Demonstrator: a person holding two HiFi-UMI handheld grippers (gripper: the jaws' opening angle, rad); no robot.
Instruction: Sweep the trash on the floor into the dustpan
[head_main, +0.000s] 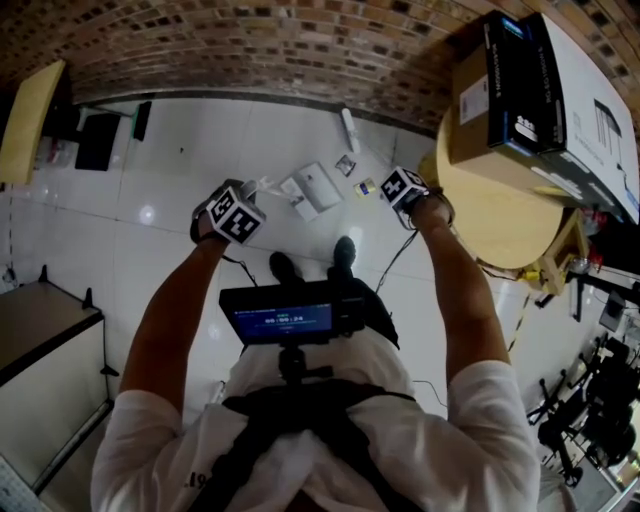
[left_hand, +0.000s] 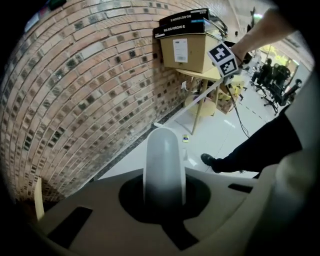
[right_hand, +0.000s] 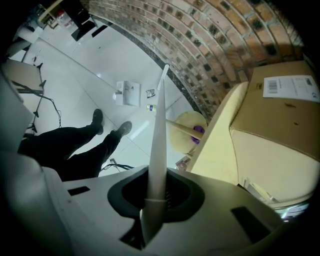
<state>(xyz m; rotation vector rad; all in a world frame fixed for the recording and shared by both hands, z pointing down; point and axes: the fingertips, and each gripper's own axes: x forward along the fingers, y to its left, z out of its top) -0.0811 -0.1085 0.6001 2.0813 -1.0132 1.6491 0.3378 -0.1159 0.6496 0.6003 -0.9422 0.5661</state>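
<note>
White short-sleeved T-shirt (head_main: 480, 420), black trousers (right_hand: 65, 145), black shoes (head_main: 283, 266). A black chest harness (head_main: 262, 425) carries a small screen (head_main: 285, 320). The pale left gripper (head_main: 243, 203) and right gripper (head_main: 398, 186) bear black-and-white marker cubes; a thin dark cable (head_main: 392, 262) trails.

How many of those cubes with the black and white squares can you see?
2. One marker cube sits on the left gripper, left of centre in the head view; the other marker cube sits on the right gripper, to its right. No more show.
</note>
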